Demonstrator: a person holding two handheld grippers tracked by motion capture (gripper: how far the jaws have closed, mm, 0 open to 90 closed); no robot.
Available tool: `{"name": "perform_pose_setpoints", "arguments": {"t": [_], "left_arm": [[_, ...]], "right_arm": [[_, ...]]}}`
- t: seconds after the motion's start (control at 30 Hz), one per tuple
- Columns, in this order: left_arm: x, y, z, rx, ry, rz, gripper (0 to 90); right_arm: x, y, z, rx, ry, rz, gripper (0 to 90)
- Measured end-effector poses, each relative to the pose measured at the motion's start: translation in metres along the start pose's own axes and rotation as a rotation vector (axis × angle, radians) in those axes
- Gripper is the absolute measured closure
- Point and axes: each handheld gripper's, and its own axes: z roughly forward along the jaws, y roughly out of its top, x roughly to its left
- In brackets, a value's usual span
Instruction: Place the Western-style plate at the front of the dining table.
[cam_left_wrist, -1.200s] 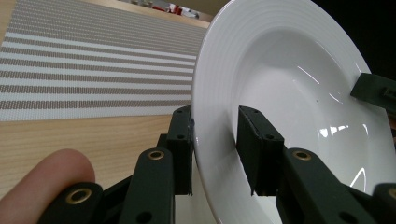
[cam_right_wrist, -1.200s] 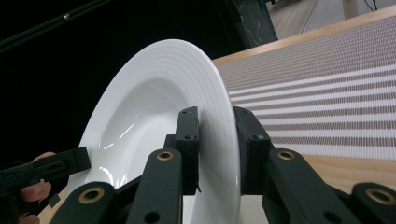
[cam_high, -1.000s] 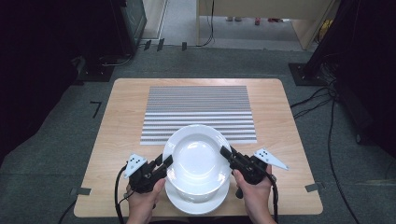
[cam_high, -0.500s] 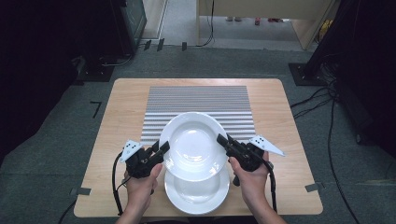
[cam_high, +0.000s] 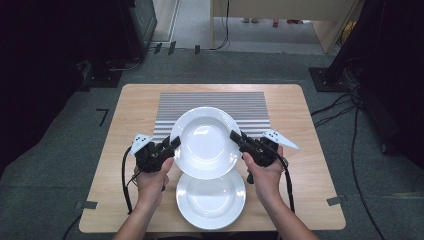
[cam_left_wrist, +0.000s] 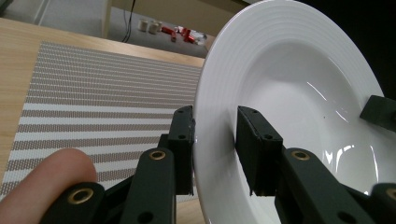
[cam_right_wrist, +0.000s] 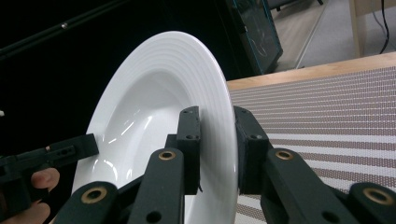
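Left gripper (cam_high: 172, 144): pinching the left rim of the upper deep plate (cam_high: 206, 141).
Right gripper (cam_high: 236, 137): pinching the opposite rim.
Upper deep plate: held above the surface (cam_high: 310, 165), over the near edge of the striped placemat (cam_high: 215, 102), partly above the second plate (cam_high: 211, 200).
Risk: the glazed rim is thin and smooth; uneven pull or tilt between hands could slip it free onto the second plate.
Pose: both hands (cam_high: 150, 182) low at the near edge, grippers angled inward and forward.
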Motion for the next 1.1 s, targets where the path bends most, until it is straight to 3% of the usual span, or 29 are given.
{"name": "perform_pose_setpoints", "arguments": {"t": [0.2,0.57,0.8,1.1], "left_arm": [[0.008,0.005,0.017,0.019,0.010,-0.005,68.1],[0.020,0.014,0.048,0.039,0.026,-0.011,68.0],[0.027,0.018,0.066,0.066,0.025,-0.059,68.2],[0.034,0.021,0.095,0.107,0.036,-0.081,67.8]], "right_arm": [[-0.011,0.007,0.016,0.024,-0.008,-0.001,76.2],[-0.031,0.011,0.039,0.046,-0.016,0.044,76.5],[-0.043,0.013,0.050,0.041,-0.028,0.051,76.6],[-0.060,0.017,0.065,0.029,-0.056,0.059,76.7]]}}
